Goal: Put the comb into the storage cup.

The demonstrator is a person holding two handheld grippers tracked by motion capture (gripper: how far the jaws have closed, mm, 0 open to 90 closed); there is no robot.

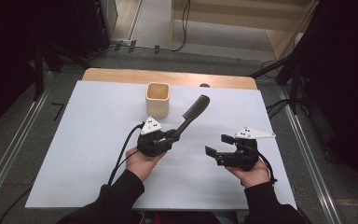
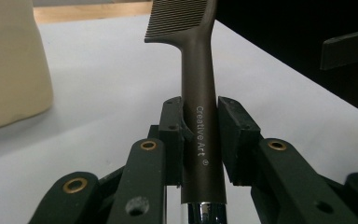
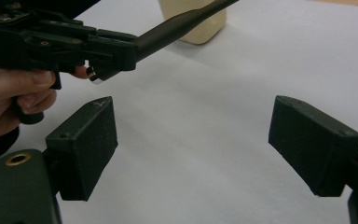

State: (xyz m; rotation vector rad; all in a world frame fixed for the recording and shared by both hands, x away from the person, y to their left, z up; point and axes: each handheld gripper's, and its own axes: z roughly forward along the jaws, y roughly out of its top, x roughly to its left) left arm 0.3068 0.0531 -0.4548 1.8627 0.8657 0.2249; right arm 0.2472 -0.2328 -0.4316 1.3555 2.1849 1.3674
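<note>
Nearest the high camera, my two dark sleeves enter from the bottom edge, each hand carrying one gripper. My left gripper [image 1: 173, 135] is clamped on the handle of a dark comb [image 1: 192, 114]; in the left gripper view both pads press the handle from either side, the printed lettering on the handle sits between them, and a chrome end of the handle shows below the pads. I read the comb as raised off the table, its toothed end angled up and away from me toward the far right of the white sheet [image 1: 88, 140]. A cream square cup [image 1: 158, 99] stands upright on the sheet just left of the comb's toothed end and apart from it; in the left gripper view the cup fills the left edge. My right gripper [image 1: 216, 145] sits well to the right of the left one, near the front of the sheet, with its jaws spread wide and nothing between them. The sheet covers a wooden table [image 1: 168, 77], whose bare far edge shows beyond the cup.
</note>
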